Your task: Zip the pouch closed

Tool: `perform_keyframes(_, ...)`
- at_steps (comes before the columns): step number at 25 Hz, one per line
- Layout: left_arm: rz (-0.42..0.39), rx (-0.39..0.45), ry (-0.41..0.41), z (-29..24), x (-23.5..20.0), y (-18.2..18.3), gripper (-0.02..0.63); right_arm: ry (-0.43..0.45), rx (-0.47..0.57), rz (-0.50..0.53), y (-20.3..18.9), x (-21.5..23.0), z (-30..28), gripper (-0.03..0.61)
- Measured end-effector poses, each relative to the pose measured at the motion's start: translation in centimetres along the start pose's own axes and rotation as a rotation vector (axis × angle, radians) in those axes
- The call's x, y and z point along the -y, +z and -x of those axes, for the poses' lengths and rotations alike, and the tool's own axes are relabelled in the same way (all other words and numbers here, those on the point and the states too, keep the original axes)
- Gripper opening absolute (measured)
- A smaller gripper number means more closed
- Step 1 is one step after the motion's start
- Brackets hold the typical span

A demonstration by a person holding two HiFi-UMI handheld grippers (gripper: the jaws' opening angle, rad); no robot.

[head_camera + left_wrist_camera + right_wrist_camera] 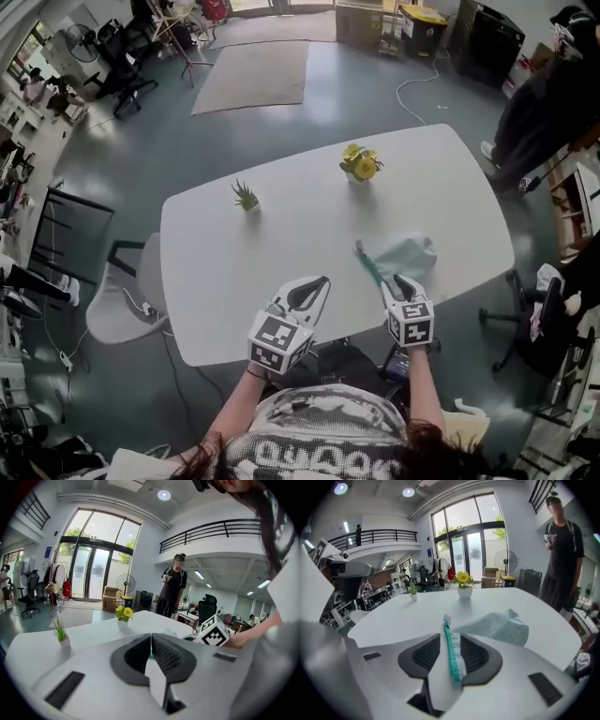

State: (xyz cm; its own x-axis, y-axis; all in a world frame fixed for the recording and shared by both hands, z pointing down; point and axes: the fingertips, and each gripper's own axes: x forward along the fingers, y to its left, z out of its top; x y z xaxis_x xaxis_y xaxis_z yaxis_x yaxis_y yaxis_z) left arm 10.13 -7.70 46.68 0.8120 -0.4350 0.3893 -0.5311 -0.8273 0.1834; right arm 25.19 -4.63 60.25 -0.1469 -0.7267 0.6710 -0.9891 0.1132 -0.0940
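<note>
A pale teal fabric pouch (410, 256) lies slumped on the white table (272, 253) near its front right edge. Its green zipper edge (367, 265) runs toward me. In the right gripper view the zipper edge (451, 652) lies lengthwise between the jaws of my right gripper (450, 638), and the pouch (499, 627) spreads off to the right. The jaws stand apart, with a gap left of the zipper. My right gripper (398, 282) sits at the pouch's near end. My left gripper (315, 287) hovers left of it, shut on nothing (151, 638).
A pot of yellow flowers (360, 166) and a small green plant (246, 197) stand at the table's far side. A person in black (560, 545) stands beyond the right end. A grey chair (127, 295) is at the left end. My body is close behind the front edge.
</note>
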Motion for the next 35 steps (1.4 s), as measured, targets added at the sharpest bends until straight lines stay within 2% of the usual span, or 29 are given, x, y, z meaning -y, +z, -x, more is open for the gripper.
perform_keyframes(2, 0.019, 0.002, 0.030, -0.4, -0.4, 0.0, 0.014, 0.036, -0.071, 0.020, -1.1, 0.5, -2.0, 0.185)
perform_keyframes(3, 0.025, 0.003, 0.044, -0.6, -0.5, 0.0, 0.014, 0.049, -0.102, 0.041, -1.7, 0.7, -2.9, 0.204)
perform_keyframes(8, 0.047, 0.005, 0.128, -0.2, -2.0, -0.2, 0.014, 0.098, -0.242, 0.190, -4.1, 0.6, -6.0, 0.204)
perform_keyframes(11, 0.069, 0.001, 0.182, 0.5, -3.0, -0.5, 0.014, 0.146, -0.284, 0.276, -4.9, 0.2, -6.7, 0.174)
perform_keyframes(15, 0.087, -0.015, 0.232, 1.6, -4.2, -1.5, 0.014, 0.223, -0.271, 0.279, -4.8, -0.4, -6.4, 0.149)
perform_keyframes(17, 0.093, -0.026, 0.250, 2.1, -4.8, -2.0, 0.014, 0.261, -0.255, 0.291, -4.3, -0.8, -6.6, 0.085)
perform_keyframes(19, 0.100, -0.039, 0.260, 2.4, -5.3, -2.6, 0.014, 0.293, -0.244, 0.313, -3.8, -1.4, -6.8, 0.056)
perform_keyframes(23, 0.098, -0.078, 0.257, 2.9, -6.0, -4.0, 0.014, 0.374, -0.233, 0.381, -3.0, -3.6, -6.7, 0.043)
perform_keyframes(27, 0.077, -0.134, 0.231, 2.9, -6.8, -5.7, 0.014, 0.465, -0.258, 0.530, -2.7, -6.6, -6.1, 0.038)
perform_keyframes(31, 0.071, -0.186, 0.177, 2.7, -8.0, -7.6, 0.015, 0.559, -0.287, 0.634, -2.3, -9.0, -5.0, 0.037)
perform_keyframes(35, 0.018, -0.280, 0.112, 2.5, -8.8, -10.2, 0.029, 0.661, -0.309, 0.706, -1.7, -11.1, -4.0, 0.037)
